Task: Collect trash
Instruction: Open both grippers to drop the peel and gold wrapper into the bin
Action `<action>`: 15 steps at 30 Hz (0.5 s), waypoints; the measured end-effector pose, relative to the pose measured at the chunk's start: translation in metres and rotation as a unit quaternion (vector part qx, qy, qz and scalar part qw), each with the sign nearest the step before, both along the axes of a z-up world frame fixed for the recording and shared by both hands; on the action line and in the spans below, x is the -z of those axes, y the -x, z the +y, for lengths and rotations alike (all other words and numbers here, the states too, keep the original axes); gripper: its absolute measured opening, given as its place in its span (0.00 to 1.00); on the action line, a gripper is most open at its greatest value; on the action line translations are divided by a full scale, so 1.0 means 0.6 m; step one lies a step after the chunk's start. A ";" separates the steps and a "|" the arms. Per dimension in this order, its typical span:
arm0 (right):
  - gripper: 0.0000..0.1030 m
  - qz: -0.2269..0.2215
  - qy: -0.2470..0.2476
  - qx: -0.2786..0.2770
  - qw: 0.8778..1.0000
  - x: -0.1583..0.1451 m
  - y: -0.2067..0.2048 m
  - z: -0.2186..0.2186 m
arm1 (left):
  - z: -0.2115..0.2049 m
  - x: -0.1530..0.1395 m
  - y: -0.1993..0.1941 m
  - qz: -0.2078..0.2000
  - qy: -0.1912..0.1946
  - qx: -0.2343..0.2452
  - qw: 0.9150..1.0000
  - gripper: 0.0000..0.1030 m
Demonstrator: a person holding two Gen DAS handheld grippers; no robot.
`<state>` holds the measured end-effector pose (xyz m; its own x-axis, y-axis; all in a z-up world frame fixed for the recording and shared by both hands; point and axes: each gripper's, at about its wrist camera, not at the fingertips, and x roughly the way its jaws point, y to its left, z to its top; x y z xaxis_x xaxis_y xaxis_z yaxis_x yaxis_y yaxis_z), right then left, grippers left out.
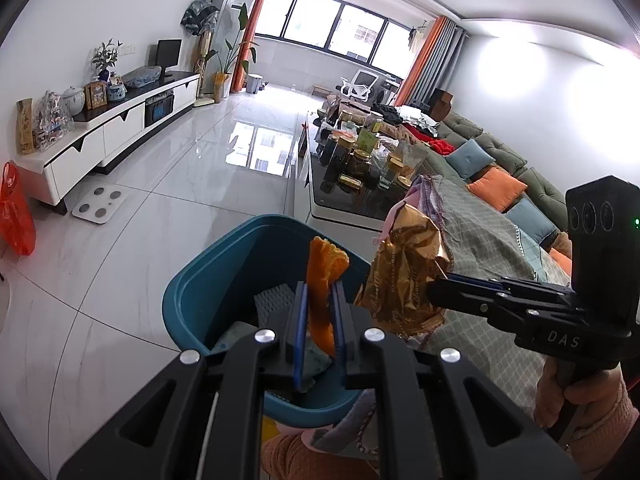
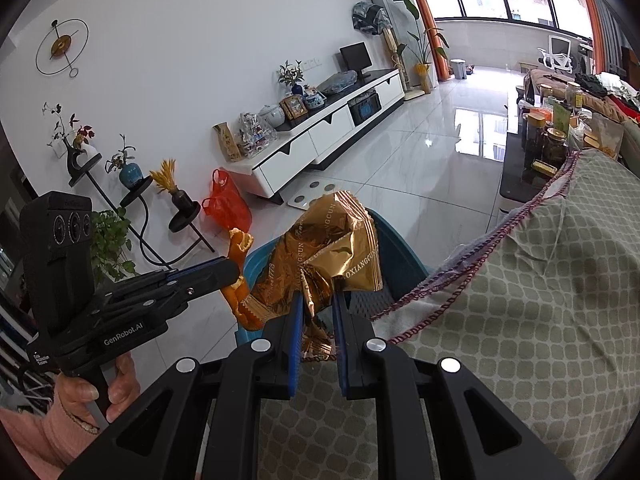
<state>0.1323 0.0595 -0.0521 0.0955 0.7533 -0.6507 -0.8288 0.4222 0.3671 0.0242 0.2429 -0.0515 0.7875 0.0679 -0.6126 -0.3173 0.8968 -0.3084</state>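
Left gripper (image 1: 320,292): black two-finger tool with blue pads, jaws clenched on a strip of orange peel (image 1: 324,280); the peel stands up between the fingers, its curled tip above them.
Orange peel, position: held over the open mouth of the teal plastic bin (image 1: 192,280), not touching its rim as far as the left wrist view shows.
Right gripper (image 2: 316,304): same black build, jaws grasping a crumpled gold foil wrapper (image 2: 332,256) by its twisted lower part; printed lettering runs along the foil's serrated edge.
Gold wrapper, position: up in the air just beside the peel, at the bin's right edge and in front of the cloth-covered surface; in the left wrist view it (image 1: 404,272) sits between the bin and the right gripper (image 1: 434,292).
Teal bin contents: a grey ribbed piece (image 1: 272,300) and some pale crumpled material lie inside.
Patterned cloth (image 2: 520,300): grey-green with a pale lattice print and red stitched hem, draped just right of the bin.
Hands: the person's left hand (image 2: 100,388) and right hand (image 1: 568,392) grip the tool handles, pink sleeves at the wrists.
Floor (image 1: 160,208): glossy white tiles, with a white bathroom scale (image 1: 100,204) and an orange plastic bag (image 1: 16,216) near the low white TV cabinet (image 1: 104,136).
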 end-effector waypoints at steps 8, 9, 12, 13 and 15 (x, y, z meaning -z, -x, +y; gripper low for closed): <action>0.14 -0.001 0.013 -0.005 1.000 0.003 0.001 0.017 | 0.000 0.009 -0.008 0.007 0.002 -0.005 1.000 0.13; 0.14 -0.001 0.015 -0.006 1.000 0.004 0.001 0.019 | -0.001 0.010 -0.009 0.008 0.001 -0.005 1.000 0.13; 0.14 0.000 0.019 -0.006 1.000 0.006 0.001 0.022 | -0.003 0.012 -0.013 0.012 -0.001 -0.006 1.000 0.13; 0.14 0.000 0.021 -0.006 1.000 0.006 0.000 0.025 | -0.003 0.012 -0.013 0.012 -0.001 -0.007 1.000 0.13; 0.14 0.001 0.024 -0.008 1.000 0.008 0.000 0.029 | -0.003 0.014 -0.015 0.013 0.000 -0.007 1.000 0.13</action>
<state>0.1324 0.0769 -0.0571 0.0835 0.7219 -0.6870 -0.8348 0.4272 0.3474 0.0333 0.2408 -0.0598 0.7699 0.0785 -0.6333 -0.3371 0.8926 -0.2993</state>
